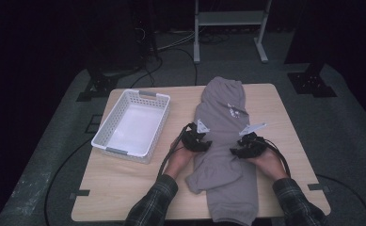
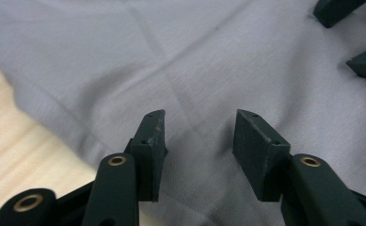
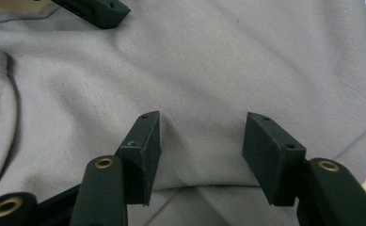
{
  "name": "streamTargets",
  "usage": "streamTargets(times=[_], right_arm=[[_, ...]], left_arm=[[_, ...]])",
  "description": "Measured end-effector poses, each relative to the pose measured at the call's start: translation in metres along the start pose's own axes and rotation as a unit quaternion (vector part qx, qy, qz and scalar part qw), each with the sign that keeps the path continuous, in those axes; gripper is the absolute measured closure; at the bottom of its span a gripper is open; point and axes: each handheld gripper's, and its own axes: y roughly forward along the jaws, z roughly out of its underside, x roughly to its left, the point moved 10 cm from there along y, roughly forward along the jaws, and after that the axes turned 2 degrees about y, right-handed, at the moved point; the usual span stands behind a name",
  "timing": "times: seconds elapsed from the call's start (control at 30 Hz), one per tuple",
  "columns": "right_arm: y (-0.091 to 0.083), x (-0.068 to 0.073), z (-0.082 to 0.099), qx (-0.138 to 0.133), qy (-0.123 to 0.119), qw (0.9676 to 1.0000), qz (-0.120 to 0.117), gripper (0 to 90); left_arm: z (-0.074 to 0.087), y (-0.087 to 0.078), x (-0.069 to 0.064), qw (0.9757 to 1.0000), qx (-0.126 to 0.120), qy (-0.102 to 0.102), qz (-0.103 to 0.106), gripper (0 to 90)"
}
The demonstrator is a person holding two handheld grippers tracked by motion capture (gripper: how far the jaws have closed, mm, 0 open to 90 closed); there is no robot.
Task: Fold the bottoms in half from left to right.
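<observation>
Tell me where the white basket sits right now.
In the high view, the white basket sits on the table's left half, left of the grey garment.

The sweatshirt [image 1: 225, 141] in the middle of the frame is a pale grey with a small white print up near the chest. Both grippers, left gripper [image 1: 200, 141] and right gripper [image 1: 242, 149], are black, with brass-coloured rivets in the close-ups. Basket [image 1: 106, 123] at the left is white, tabletop [image 1: 124, 183] is light wood, and the sleeves [image 1: 155, 205] at the bottom are dark plaid.
</observation>
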Motion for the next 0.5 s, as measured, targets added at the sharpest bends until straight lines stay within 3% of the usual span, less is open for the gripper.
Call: streamTargets(times=[0.1, 0.17, 0.27, 0.4, 0.5], right_arm=[[0.002, -0.002, -0.003, -0.004, 0.008, 0.9999, 0.006, 43.7], [-0.001, -0.002, -0.001, -0.001, 0.005, 0.9999, 0.014, 43.0], [-0.014, 0.006, -0.003, -0.013, 0.000, 0.9999, 0.003, 42.6], [-0.034, 0.031, -0.007, -0.038, -0.016, 0.9985, -0.036, 44.2], [-0.038, 0.054, -0.005, -0.041, -0.039, 0.9966, -0.061, 46.9]], left_arm=[[0.002, -0.003, 0.001, 0.9997, 0.000, -0.025, 0.007, 50.5], [0.003, -0.010, -0.002, 0.9988, -0.015, -0.043, 0.022, 47.9], [0.005, -0.026, -0.006, 0.9984, -0.026, -0.042, 0.027, 46.7], [0.010, -0.046, -0.011, 0.9974, -0.038, -0.049, 0.036, 45.4], [0.019, -0.059, -0.015, 0.9973, -0.042, -0.050, 0.036, 44.8]])
